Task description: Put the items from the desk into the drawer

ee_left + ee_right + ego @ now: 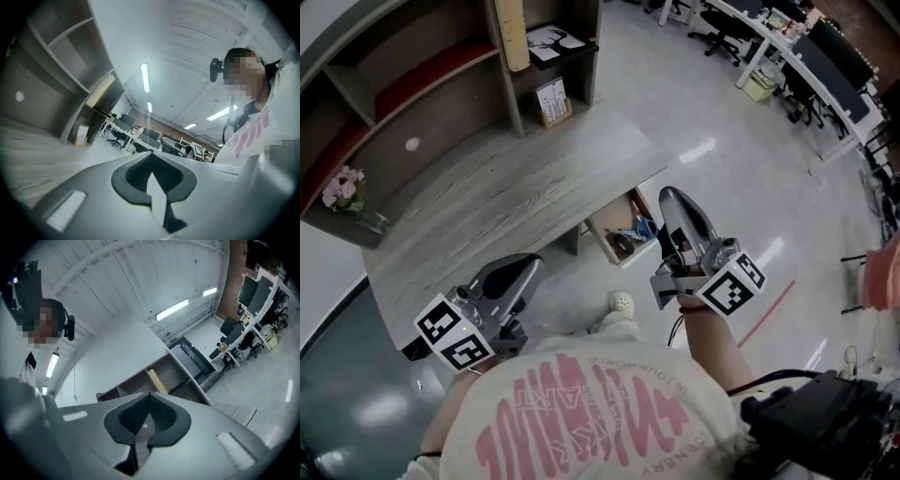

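The grey wood-grain desk (pixel 506 192) shows a bare top in the head view. Under its near edge a drawer (pixel 600 230) stands pulled out, with a blue item (pixel 643 228) and other small things inside. My left gripper (pixel 528 264) is held low over the desk's near edge, shut and holding nothing. My right gripper (pixel 668 197) hovers just right of the drawer, also shut on nothing. In the left gripper view the left gripper (pixel 151 158) points up toward the ceiling, and in the right gripper view the right gripper (pixel 150 397) points at the shelf unit.
A shelf unit (pixel 441 84) rises behind the desk, with pink flowers (pixel 343 187) at its left, a small calendar (pixel 551 101) and a yellowish box (pixel 511 33). The person's shoe (pixel 622 303) is on the shiny floor below the drawer. Office desks and chairs (pixel 806 56) stand far right.
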`<action>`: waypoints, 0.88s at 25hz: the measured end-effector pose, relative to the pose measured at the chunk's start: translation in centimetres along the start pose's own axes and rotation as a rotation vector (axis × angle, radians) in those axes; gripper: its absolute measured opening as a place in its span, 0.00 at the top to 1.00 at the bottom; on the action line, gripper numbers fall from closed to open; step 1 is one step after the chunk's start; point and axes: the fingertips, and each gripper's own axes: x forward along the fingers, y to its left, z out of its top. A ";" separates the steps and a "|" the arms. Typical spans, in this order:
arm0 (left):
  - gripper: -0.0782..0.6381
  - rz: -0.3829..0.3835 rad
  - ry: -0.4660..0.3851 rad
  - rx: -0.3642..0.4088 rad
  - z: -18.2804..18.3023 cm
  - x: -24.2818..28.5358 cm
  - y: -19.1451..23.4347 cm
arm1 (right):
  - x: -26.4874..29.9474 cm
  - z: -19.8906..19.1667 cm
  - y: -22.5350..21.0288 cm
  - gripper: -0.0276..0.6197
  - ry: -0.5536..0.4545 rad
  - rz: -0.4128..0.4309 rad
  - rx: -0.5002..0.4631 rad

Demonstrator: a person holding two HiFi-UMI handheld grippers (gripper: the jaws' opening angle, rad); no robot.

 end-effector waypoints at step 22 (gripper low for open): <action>0.87 0.048 -0.046 0.045 0.5 -6.4 0.8 | -0.7 -2.5 6.4 0.95 0.036 0.018 -0.110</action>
